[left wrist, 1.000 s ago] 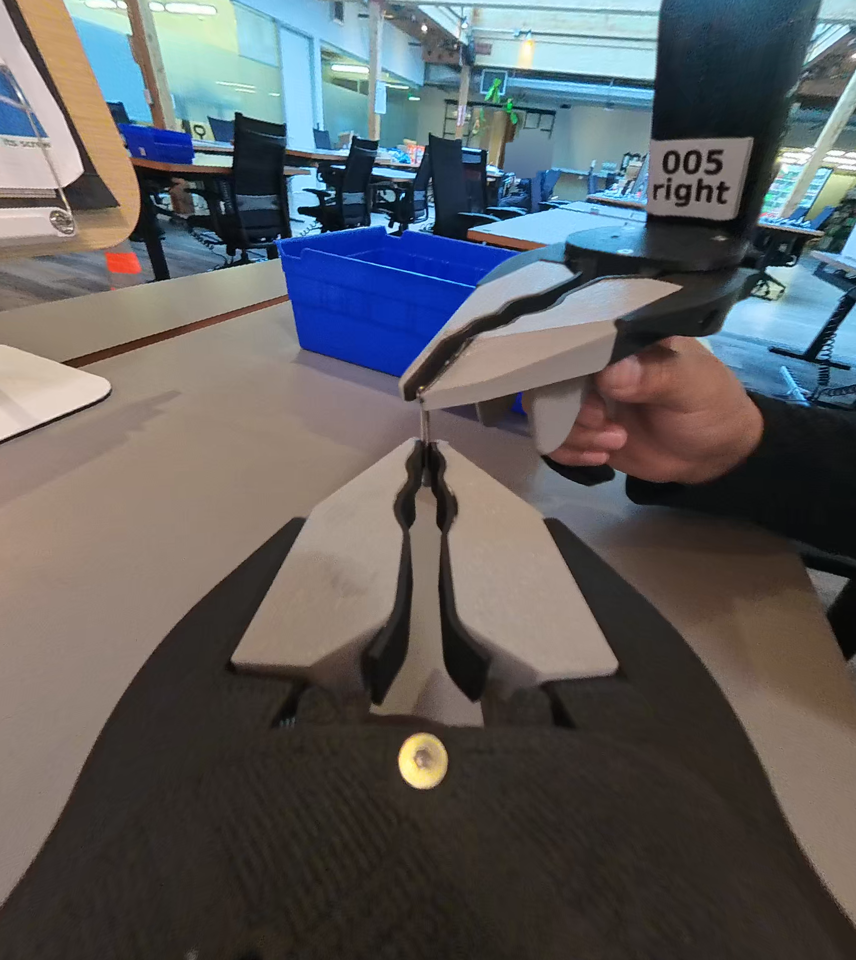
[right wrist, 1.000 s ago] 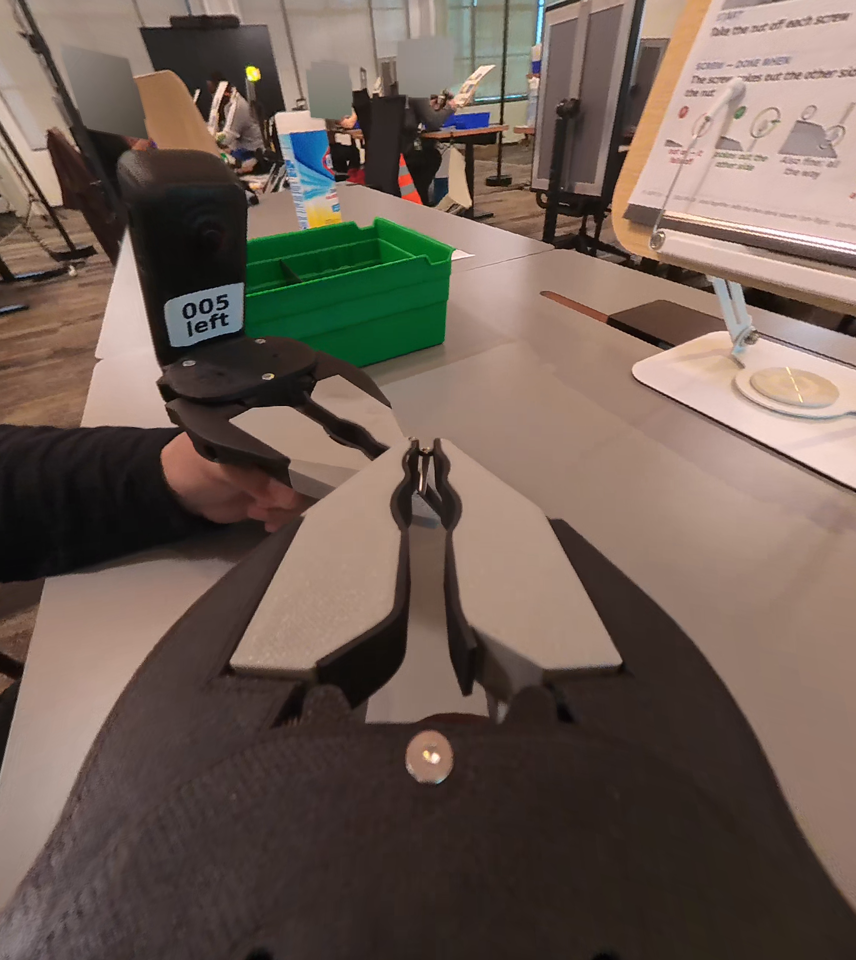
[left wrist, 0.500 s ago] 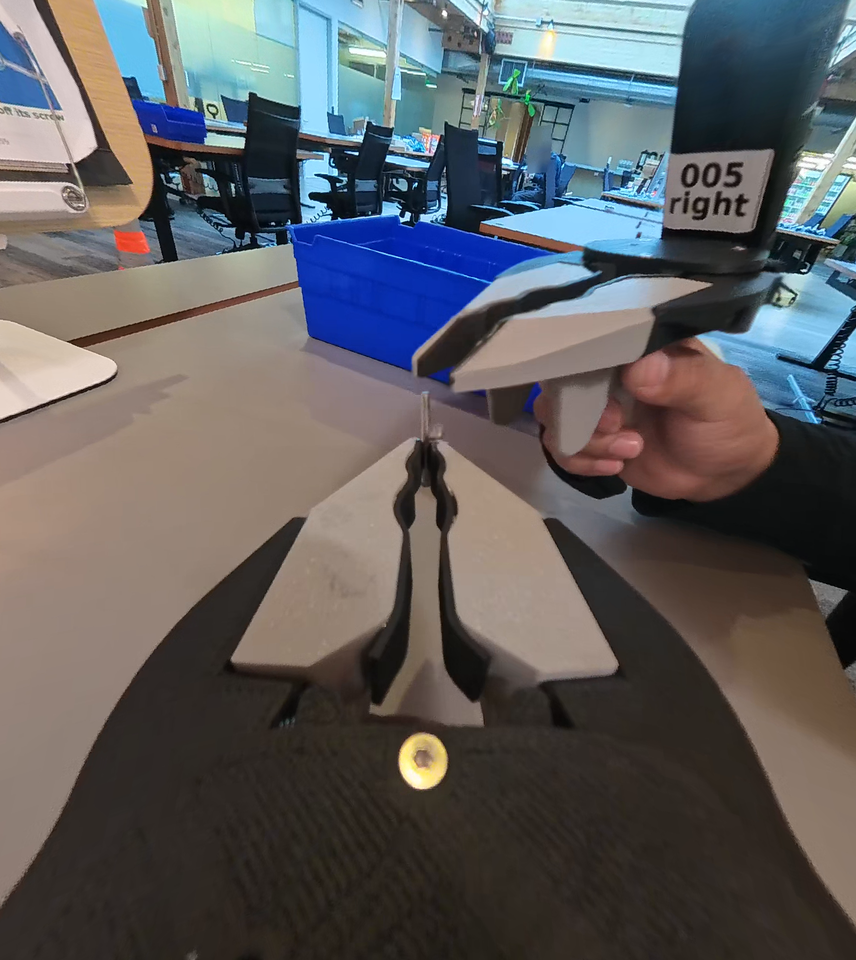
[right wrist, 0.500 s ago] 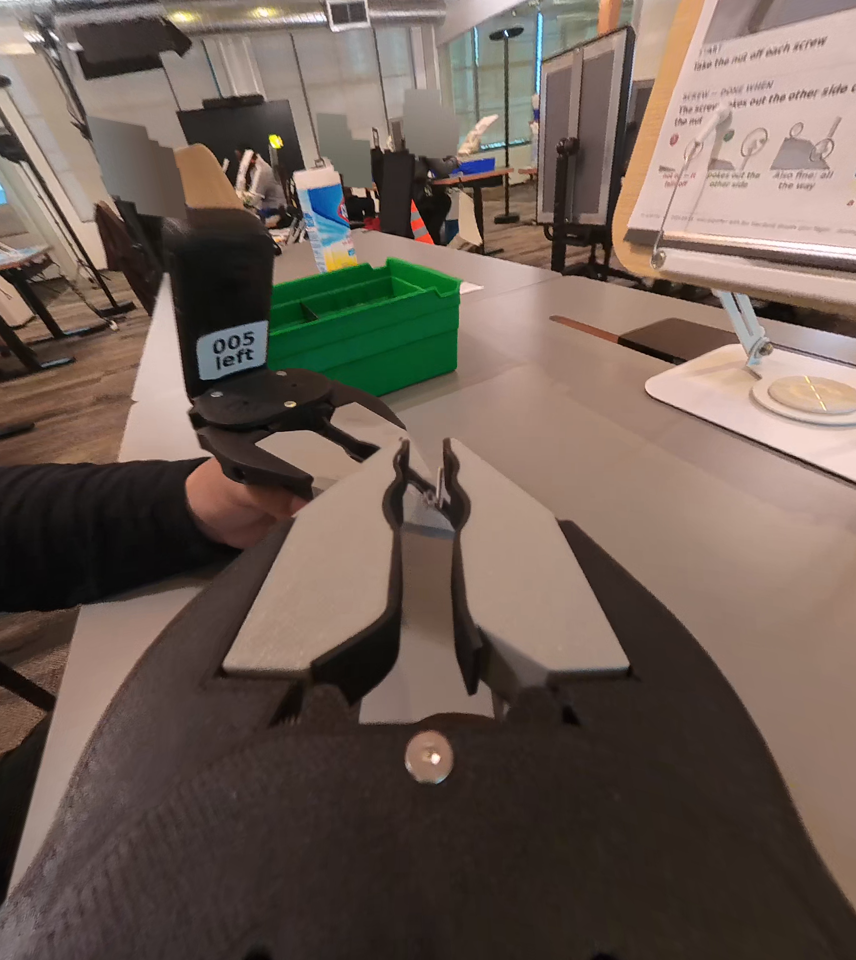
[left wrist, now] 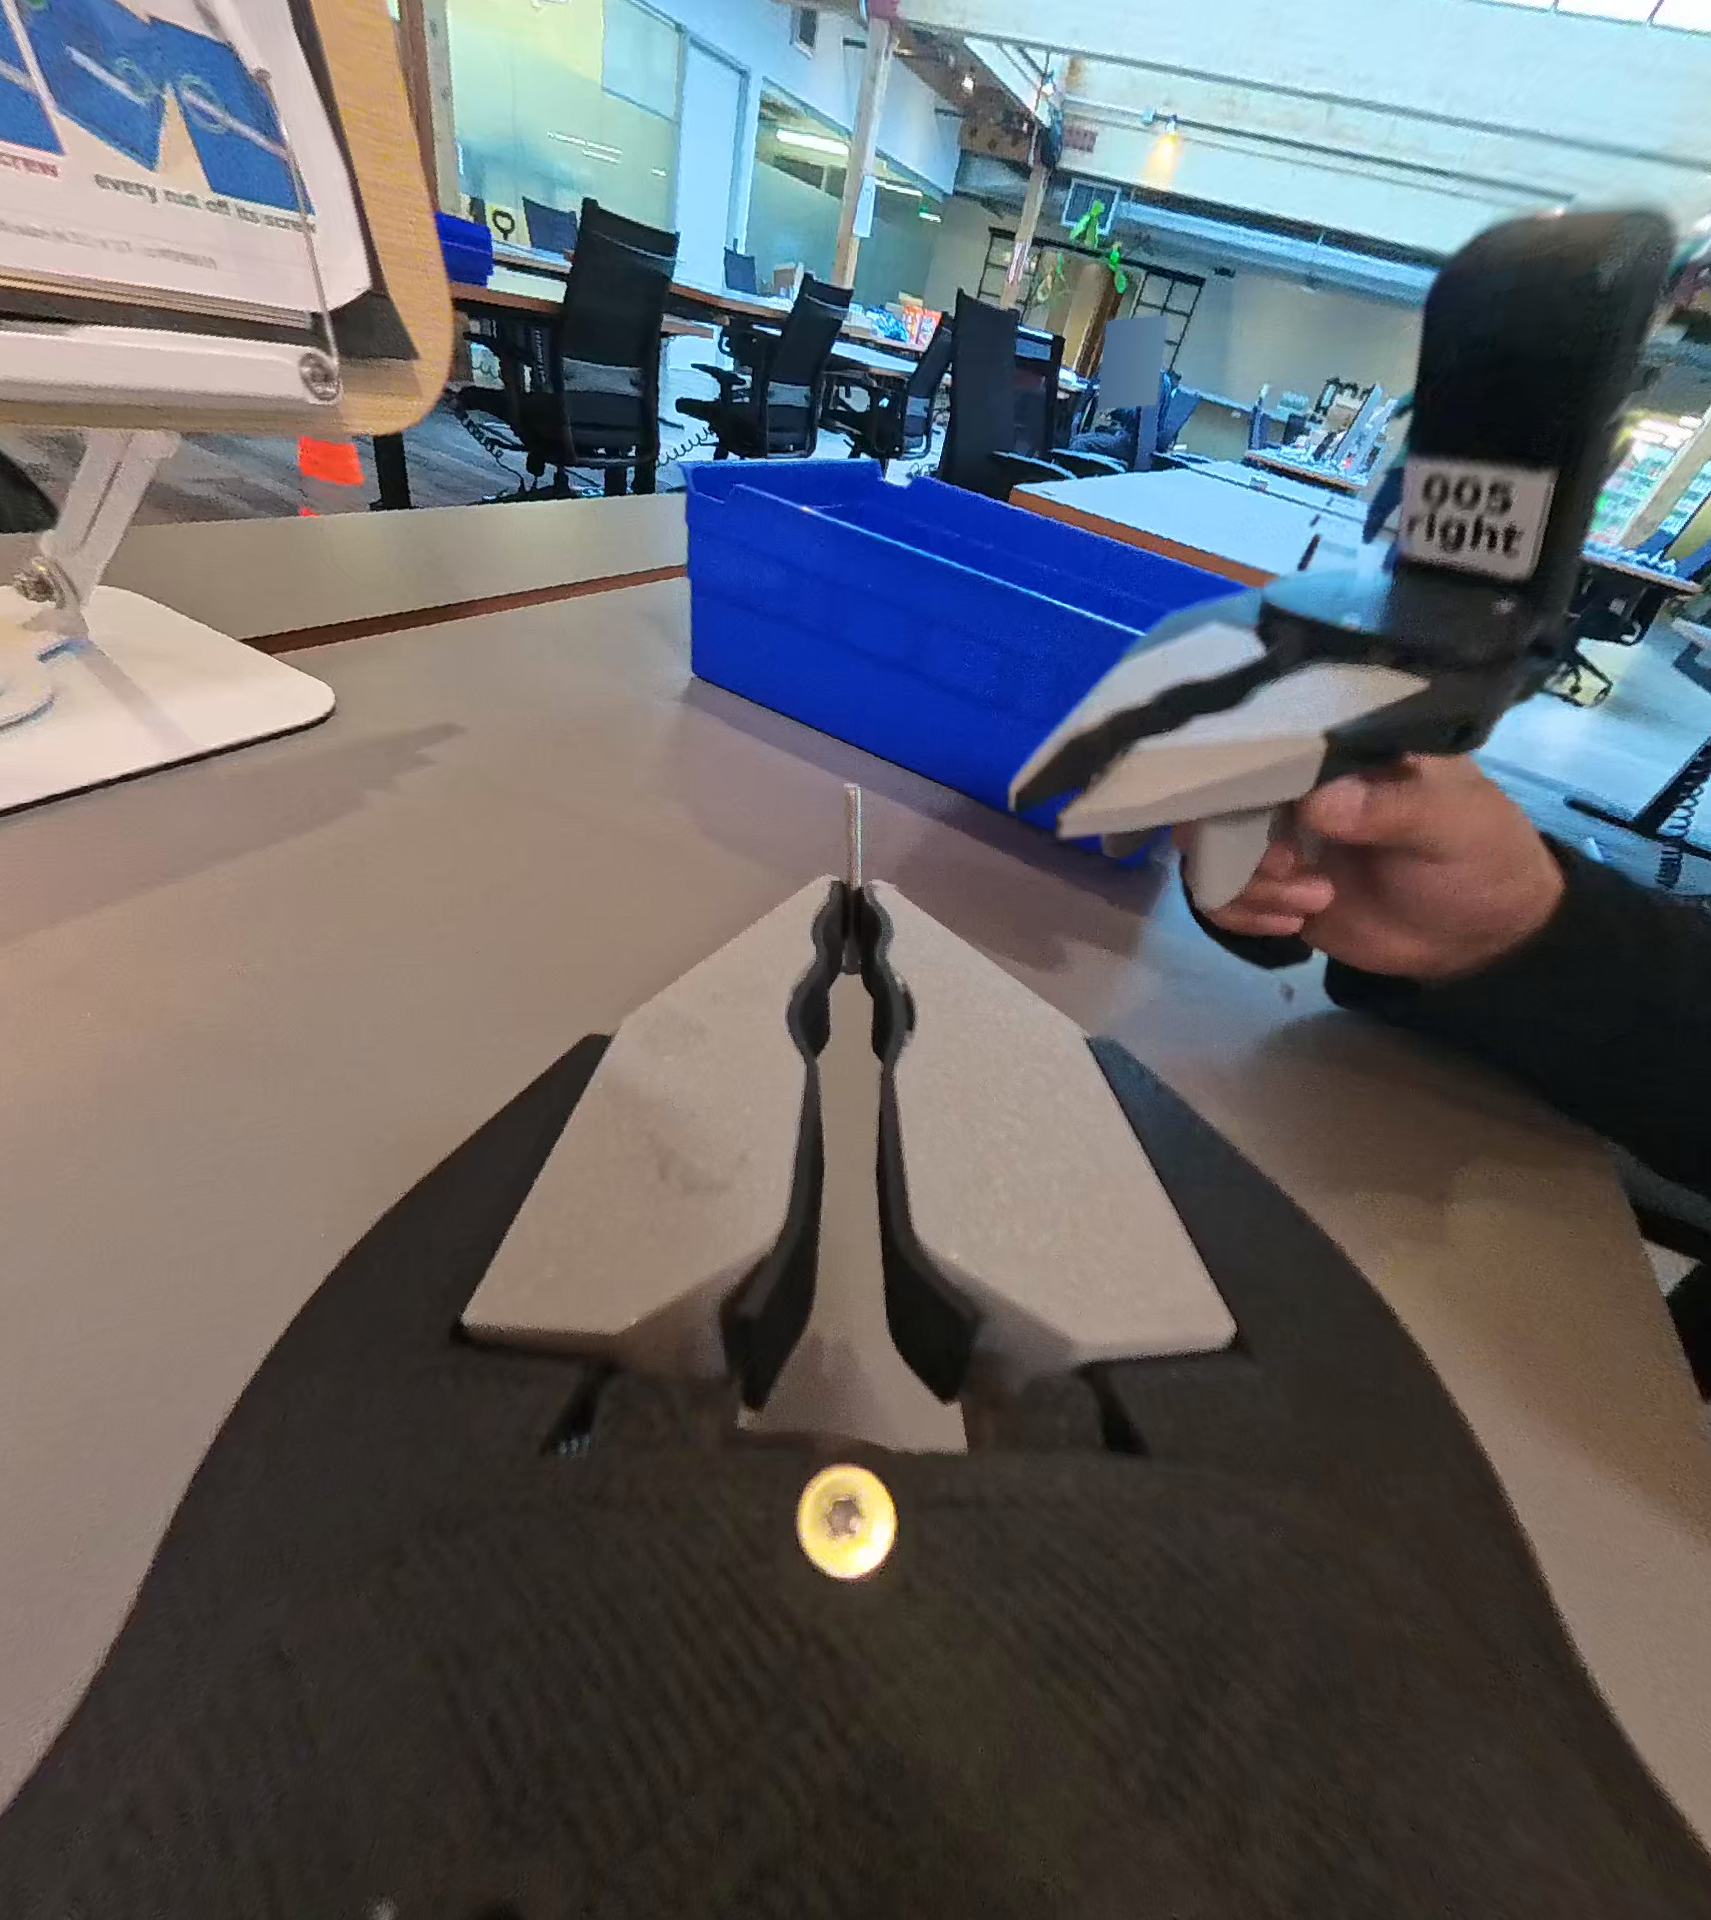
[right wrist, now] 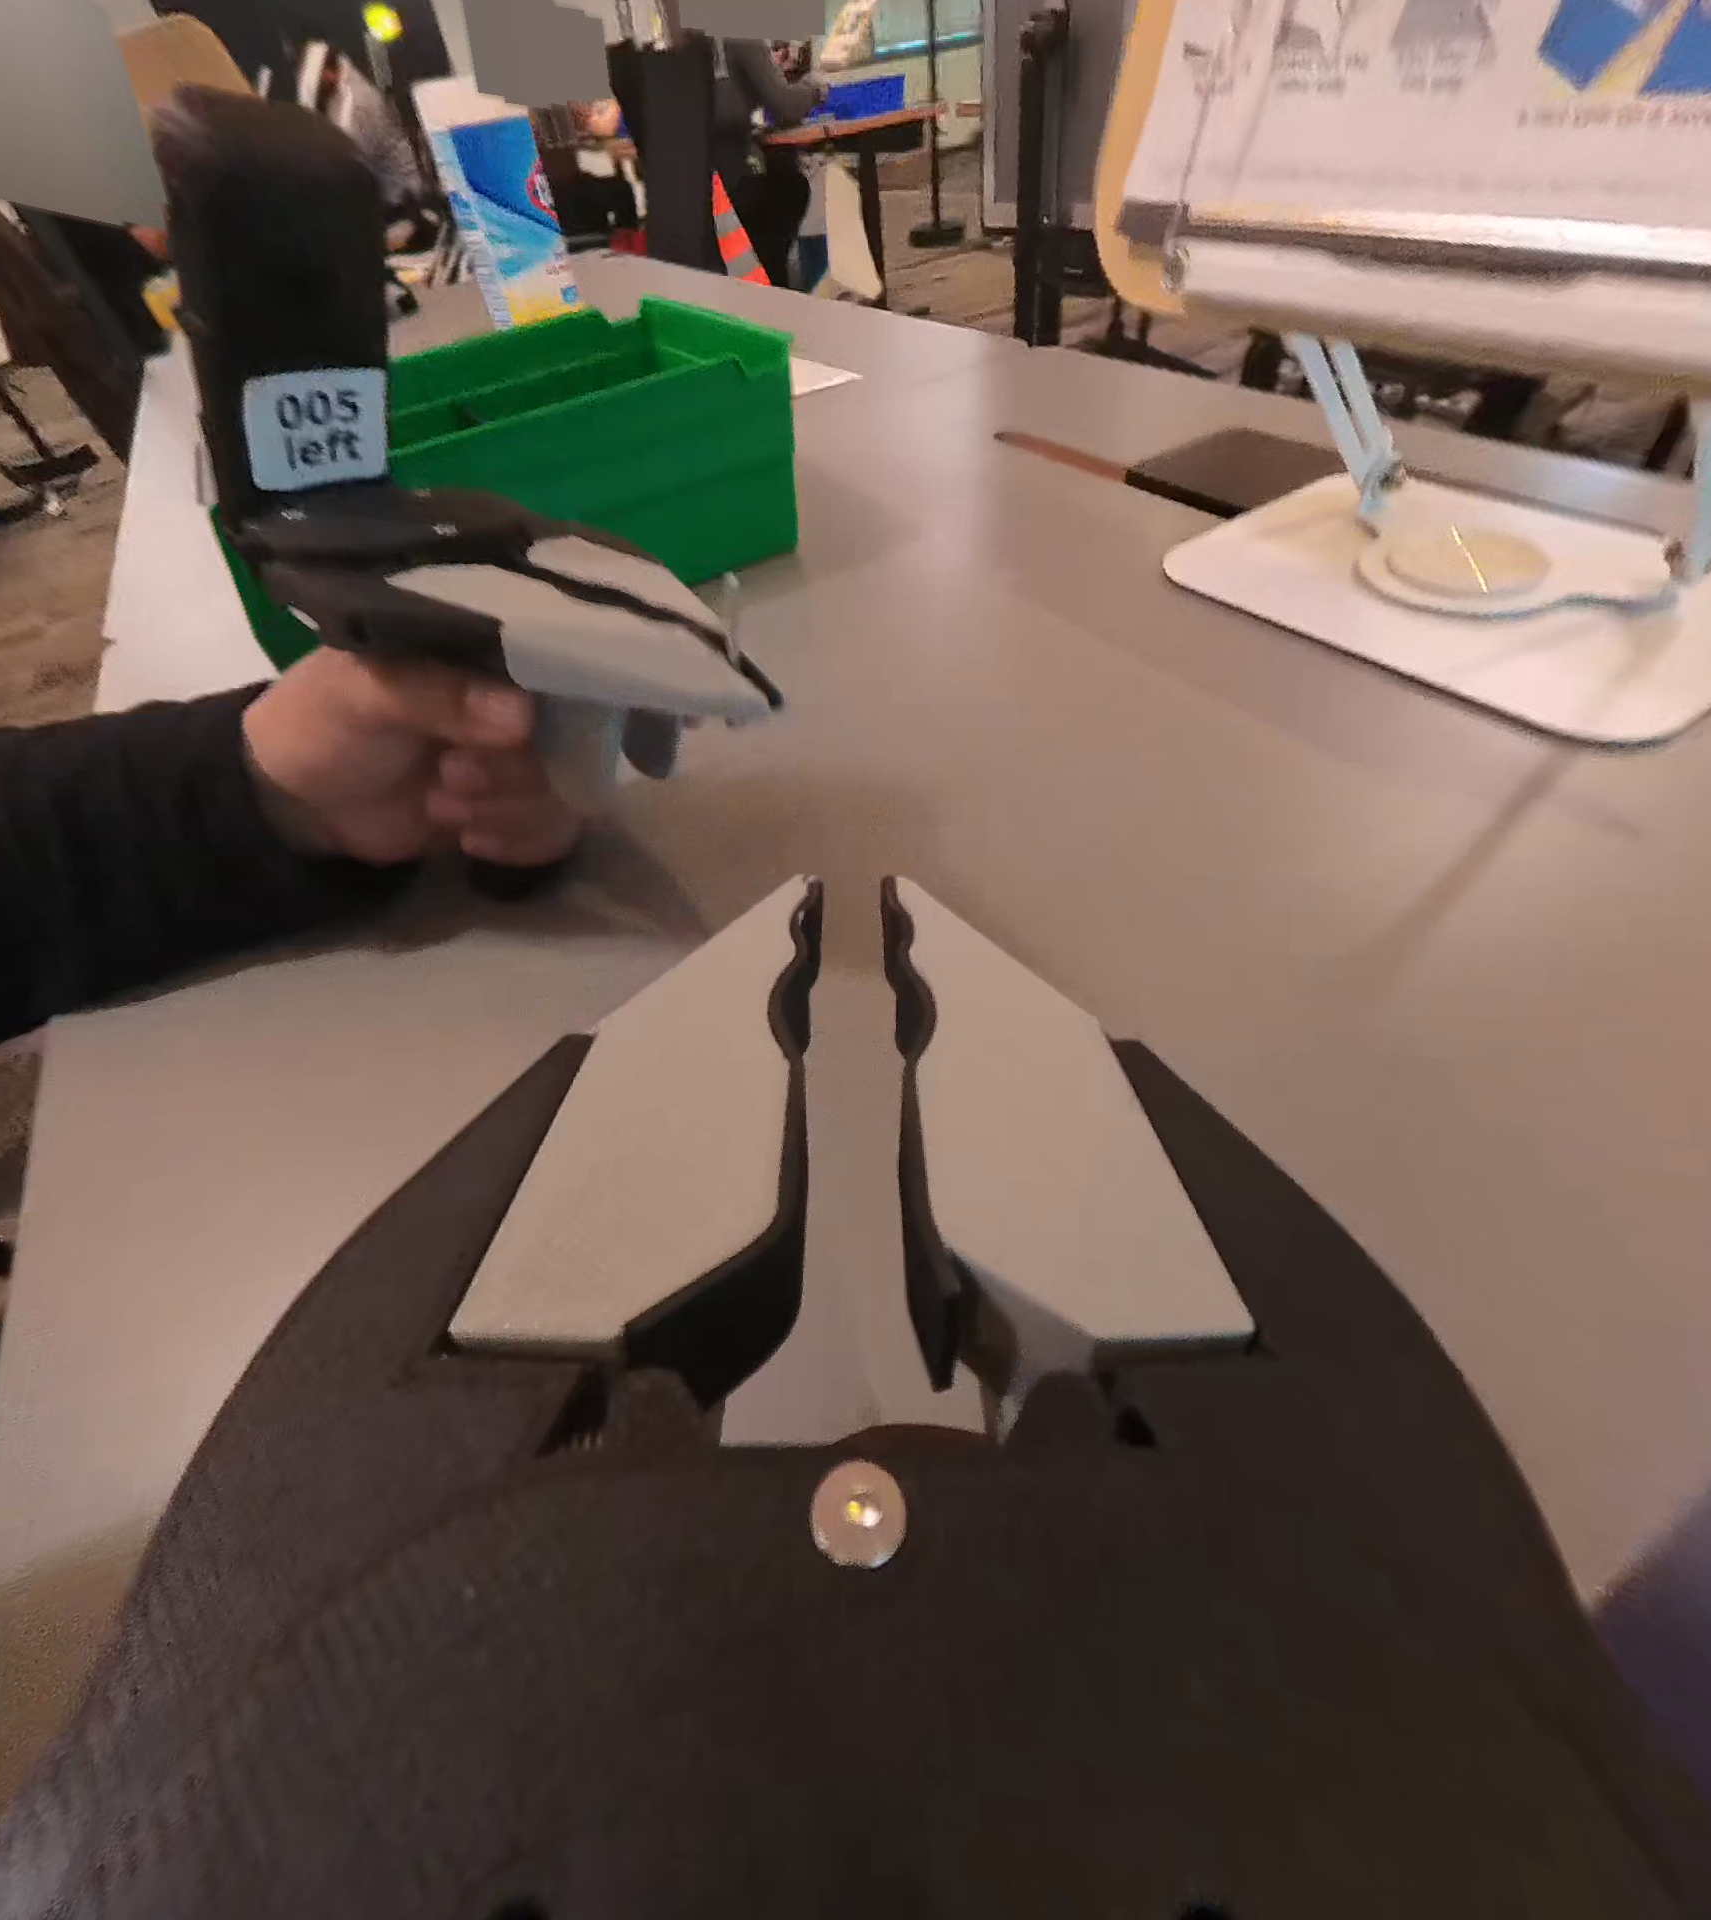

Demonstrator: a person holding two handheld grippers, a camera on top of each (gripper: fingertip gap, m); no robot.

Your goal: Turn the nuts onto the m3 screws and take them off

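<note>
While the left gripper (left wrist: 852, 902) pinches the bare m3 screw (left wrist: 851, 831) upright above the counter (left wrist: 311, 1039), the right gripper (right wrist: 849, 896) hangs slightly parted and apparently empty, suggesting this nut is off, though no nut shows.

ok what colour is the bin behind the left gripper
Green; the bin sits on the table behind the left gripper, best seen in the right wrist view.

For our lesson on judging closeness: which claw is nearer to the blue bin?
Right. The right claw hovers just in front of the blue bin, overlapping its near corner in the left wrist view. The left claw sits farther back, shut on the screw.
</note>
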